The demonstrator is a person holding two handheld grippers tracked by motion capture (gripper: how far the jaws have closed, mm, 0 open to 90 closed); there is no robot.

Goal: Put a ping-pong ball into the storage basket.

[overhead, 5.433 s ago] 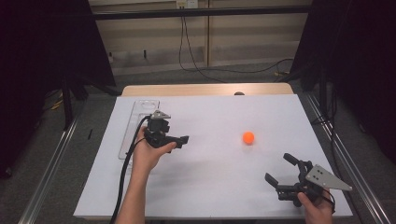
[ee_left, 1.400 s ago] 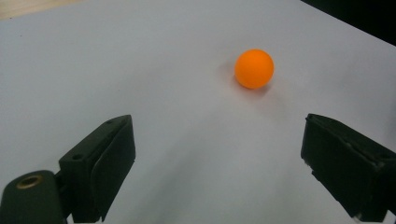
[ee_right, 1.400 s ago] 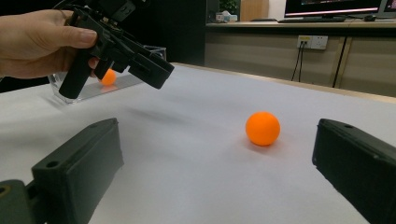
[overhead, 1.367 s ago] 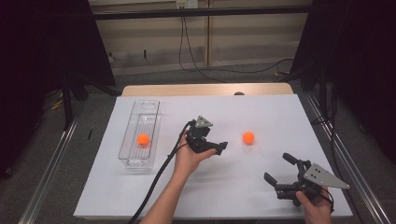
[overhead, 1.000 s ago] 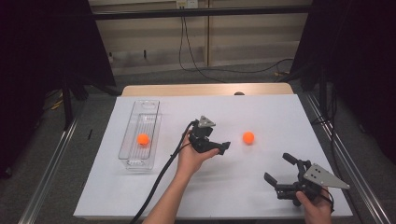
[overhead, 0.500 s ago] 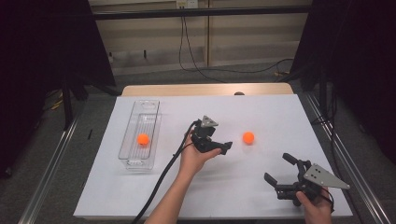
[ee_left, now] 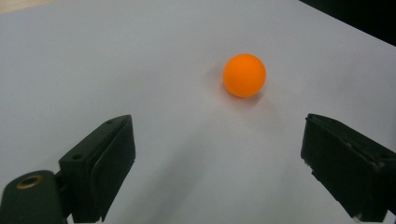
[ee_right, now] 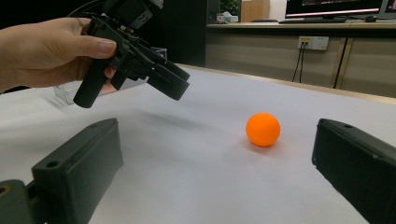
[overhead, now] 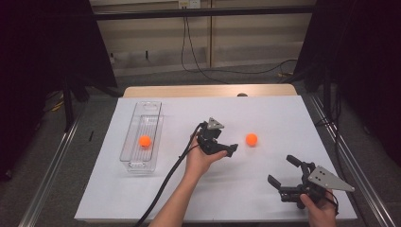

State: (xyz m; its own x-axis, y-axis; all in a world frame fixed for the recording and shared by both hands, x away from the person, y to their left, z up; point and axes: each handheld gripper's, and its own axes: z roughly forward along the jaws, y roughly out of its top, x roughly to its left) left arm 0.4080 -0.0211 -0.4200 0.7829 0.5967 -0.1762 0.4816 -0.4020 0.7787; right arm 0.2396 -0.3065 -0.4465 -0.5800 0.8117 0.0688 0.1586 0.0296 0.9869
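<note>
An orange ball (overhead: 251, 139) lies loose on the white table, right of centre. My left gripper (overhead: 231, 149) hovers just left of it, jaws wide open and empty; the ball (ee_left: 244, 75) sits ahead of them in the left gripper view. A second orange ball (overhead: 144, 141) rests inside the clear tray (overhead: 134, 163) at the left. My right gripper (overhead: 283, 170) stands open and empty near the front right edge, aimed at the loose ball (ee_right: 263, 129), with the left gripper (ee_right: 170, 81) held in a hand above the table beyond it.
The white sheet (overhead: 265, 113) covers the table; a wooden strip (overhead: 189, 91) runs along its far edge. The left gripper's black cable (overhead: 165, 184) trails toward the front edge. Dark curtains flank both sides, and metal rails run along the floor.
The left gripper has moved from the tray, where a ball now lies, rightward to beside the loose ball, creeping a little closer over the last second. The right gripper has stayed put.
</note>
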